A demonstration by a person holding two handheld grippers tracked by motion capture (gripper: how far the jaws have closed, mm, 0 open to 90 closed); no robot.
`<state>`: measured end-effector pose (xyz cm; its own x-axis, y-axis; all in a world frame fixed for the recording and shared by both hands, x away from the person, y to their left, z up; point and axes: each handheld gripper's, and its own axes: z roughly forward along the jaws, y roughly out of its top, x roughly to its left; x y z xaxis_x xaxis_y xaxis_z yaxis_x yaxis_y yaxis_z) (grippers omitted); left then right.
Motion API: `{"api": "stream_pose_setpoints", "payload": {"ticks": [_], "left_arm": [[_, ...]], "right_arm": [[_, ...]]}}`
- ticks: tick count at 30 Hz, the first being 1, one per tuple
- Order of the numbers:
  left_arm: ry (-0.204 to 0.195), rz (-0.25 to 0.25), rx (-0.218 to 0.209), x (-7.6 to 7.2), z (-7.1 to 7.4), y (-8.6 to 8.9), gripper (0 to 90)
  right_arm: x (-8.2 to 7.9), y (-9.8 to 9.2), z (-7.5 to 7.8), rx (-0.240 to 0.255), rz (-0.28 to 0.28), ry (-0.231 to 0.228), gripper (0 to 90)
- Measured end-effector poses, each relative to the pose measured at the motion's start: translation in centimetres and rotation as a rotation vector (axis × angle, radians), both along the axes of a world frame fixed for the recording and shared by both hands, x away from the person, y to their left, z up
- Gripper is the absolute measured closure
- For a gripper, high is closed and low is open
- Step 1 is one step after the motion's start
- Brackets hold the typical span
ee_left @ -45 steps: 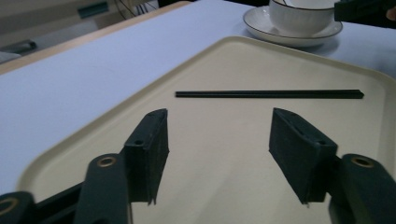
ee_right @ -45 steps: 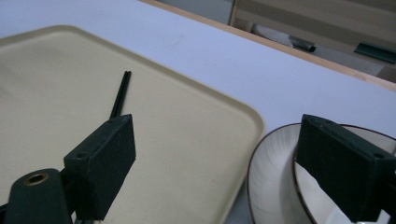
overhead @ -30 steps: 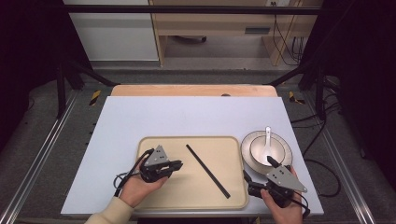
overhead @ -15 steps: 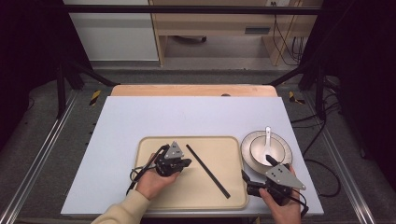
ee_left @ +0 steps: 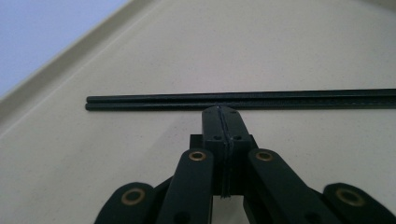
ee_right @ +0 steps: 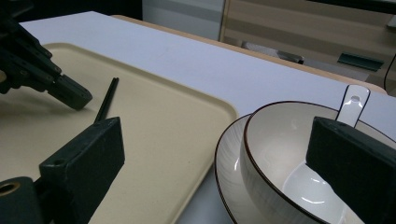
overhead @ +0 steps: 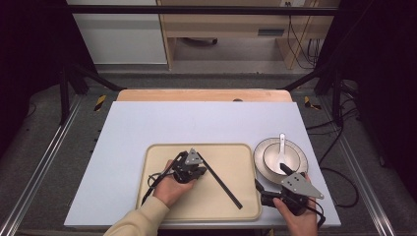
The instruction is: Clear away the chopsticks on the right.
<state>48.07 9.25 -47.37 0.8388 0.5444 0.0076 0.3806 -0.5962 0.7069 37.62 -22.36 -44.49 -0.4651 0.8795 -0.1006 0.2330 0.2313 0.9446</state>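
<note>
The left gripper (overhead: 200, 170) sits left of centre, its jaws pressed together. The right gripper (overhead: 259, 188) rests near the right edge, jaws wide apart.

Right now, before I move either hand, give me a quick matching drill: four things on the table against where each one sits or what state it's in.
Things:
1. chopsticks
2. spoon
3. left tongs
4. right tongs

Place or state:
A. lying in the bowl
B. open, near the bowl's rim
C. lying flat on the beige tray
D. shut, tips just short of the chopsticks

Pairs: 1-C, 2-A, 3-D, 4-B
</note>
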Motion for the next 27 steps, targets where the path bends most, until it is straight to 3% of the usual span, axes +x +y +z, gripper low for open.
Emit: {"api": "stream_pose_setpoints", "payload": {"ticks": [19, 27], "left_arm": [[-0.017, -0.026, -0.045, 1.8, -0.4, -3.5, 89.4], [-0.023, -0.050, -0.040, 2.1, -0.4, -5.1, 89.4]], "right_arm": [[0.3, -0.1, -0.2, 0.001, 0.005, 0.027, 6.3], [0.3, -0.1, -0.3, 0.007, 0.004, 0.038, 6.7]]}}
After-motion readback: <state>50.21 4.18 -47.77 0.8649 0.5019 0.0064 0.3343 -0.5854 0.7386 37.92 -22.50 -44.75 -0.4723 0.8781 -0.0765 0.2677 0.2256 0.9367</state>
